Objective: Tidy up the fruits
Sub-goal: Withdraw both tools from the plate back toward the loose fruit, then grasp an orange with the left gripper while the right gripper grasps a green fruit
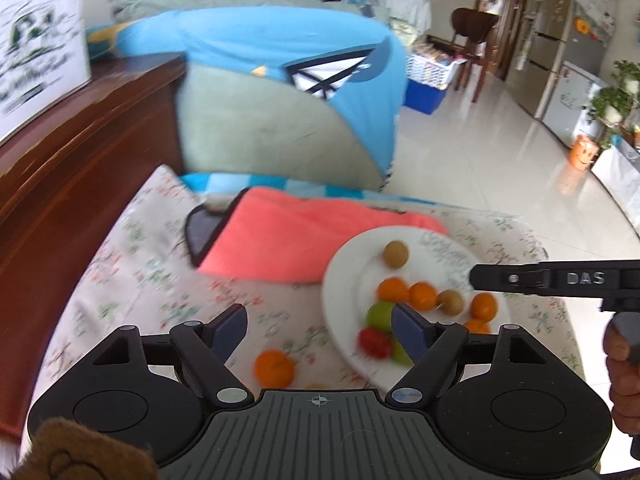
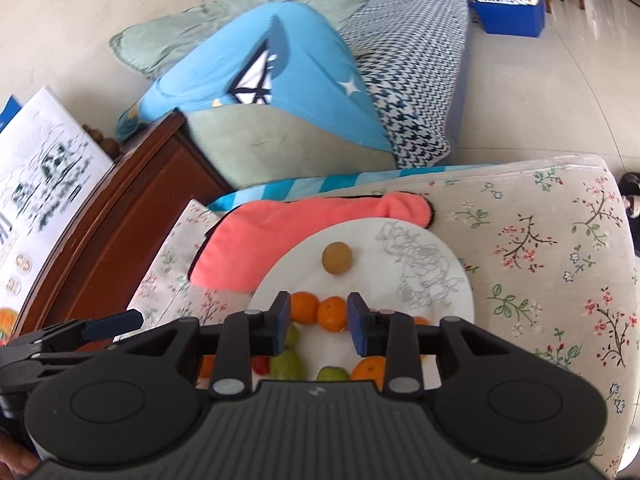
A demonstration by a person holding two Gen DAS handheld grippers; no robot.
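A white plate (image 1: 432, 246) lies on a floral cushion and holds several oranges (image 1: 394, 290), brown round fruits (image 1: 395, 254), green fruits (image 1: 379, 315) and a red one (image 1: 374, 342). One orange (image 1: 275, 367) lies loose on the cushion left of the plate. My left gripper (image 1: 320, 330) is open and empty, above that loose orange. My right gripper (image 2: 318, 322) is open and empty, over the plate (image 2: 424, 280) with an orange (image 2: 332, 313) seen between its fingers. A brown fruit (image 2: 337, 258) sits farther back. The right gripper also shows in the left wrist view (image 1: 560, 279).
A pink cloth (image 1: 300, 236) lies behind the plate. The floral cushion (image 2: 540, 264) ends at the right over the tiled floor (image 1: 500, 152). A wooden frame (image 1: 80, 152) runs along the left. A blue and green pillow (image 1: 288, 92) stands behind.
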